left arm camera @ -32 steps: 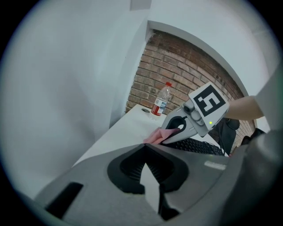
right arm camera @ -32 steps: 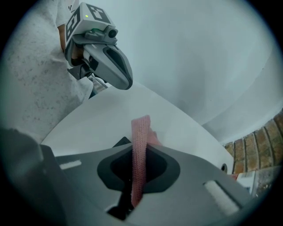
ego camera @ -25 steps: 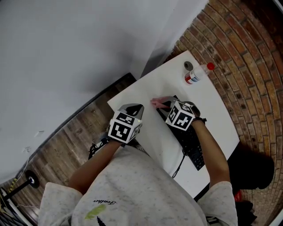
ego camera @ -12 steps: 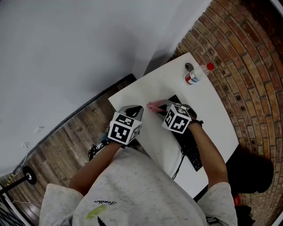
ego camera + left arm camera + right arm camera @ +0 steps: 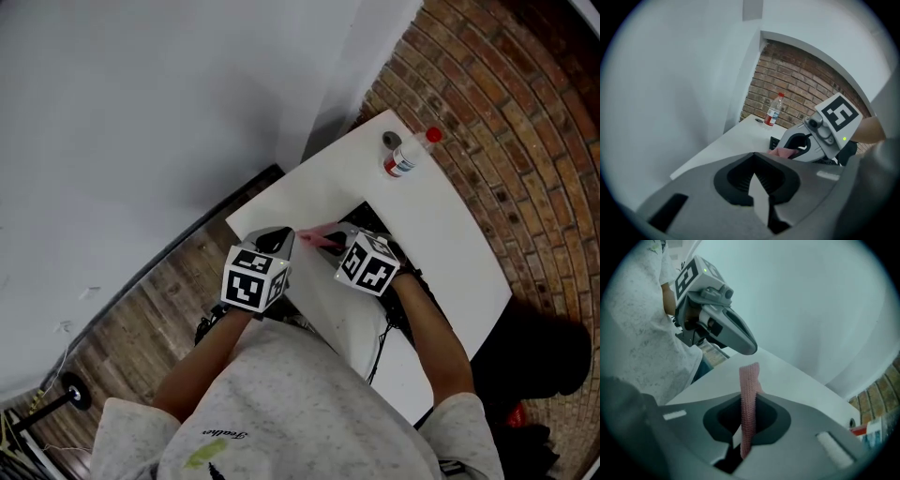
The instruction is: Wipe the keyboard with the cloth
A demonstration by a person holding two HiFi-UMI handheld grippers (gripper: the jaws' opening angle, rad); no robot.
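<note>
Clamping only a thin fold of cloth (image 5: 749,397) just beside the keyboard (image 5: 375,218), the right hand-held gripper (image 5: 330,238) may drop it mid-wipe, while the left hand-held gripper (image 5: 761,190), jaws together and empty, steadies nothing.

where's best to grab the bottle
Likely round the bottle's labelled middle, left claw level, coming from the near side: it stands upright, slim and round, near the table's far corner, with bare tabletop before it.
</note>
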